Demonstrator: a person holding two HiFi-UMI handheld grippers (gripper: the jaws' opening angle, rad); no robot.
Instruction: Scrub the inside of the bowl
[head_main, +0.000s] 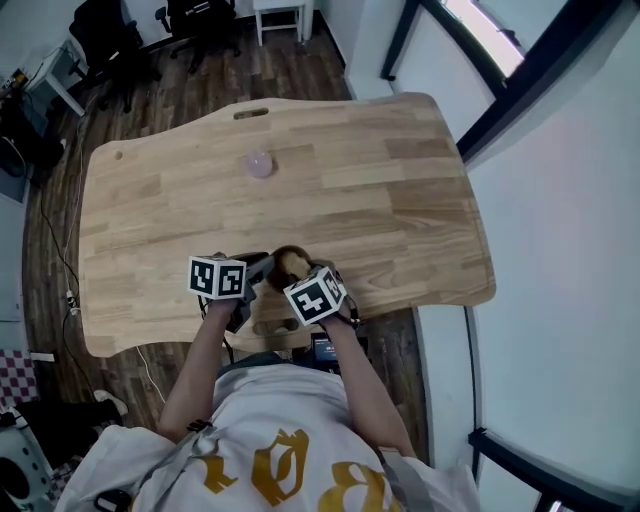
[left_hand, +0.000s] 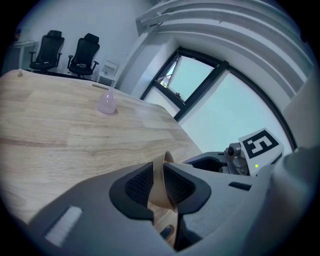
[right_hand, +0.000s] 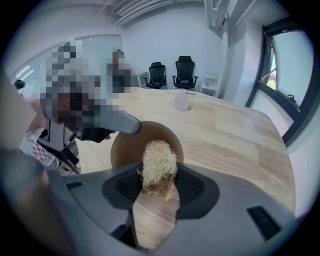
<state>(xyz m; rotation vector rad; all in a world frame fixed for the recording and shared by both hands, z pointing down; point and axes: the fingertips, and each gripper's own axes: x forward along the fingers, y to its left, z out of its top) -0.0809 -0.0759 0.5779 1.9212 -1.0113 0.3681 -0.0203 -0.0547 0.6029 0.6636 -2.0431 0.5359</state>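
Before you lies a pale wooden table (head_main: 400, 200) with a slot cut near its far edge. A small, translucent pinkish object (head_main: 260, 165) sits on it toward that far side. Beyond it, two black office chairs (right_hand: 185, 70) stand on the dark wood floor (head_main: 300, 70).

Tan bowl (right_hand: 127, 147), pale-yellow scrubber (right_hand: 159, 164)

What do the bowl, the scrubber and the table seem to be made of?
The bowl: probably wood or plastic, matte brown, thin rim. The scrubber: likely plant fibre, pale tangled strands. The table: wood or wood laminate, light, smooth, visible grain.
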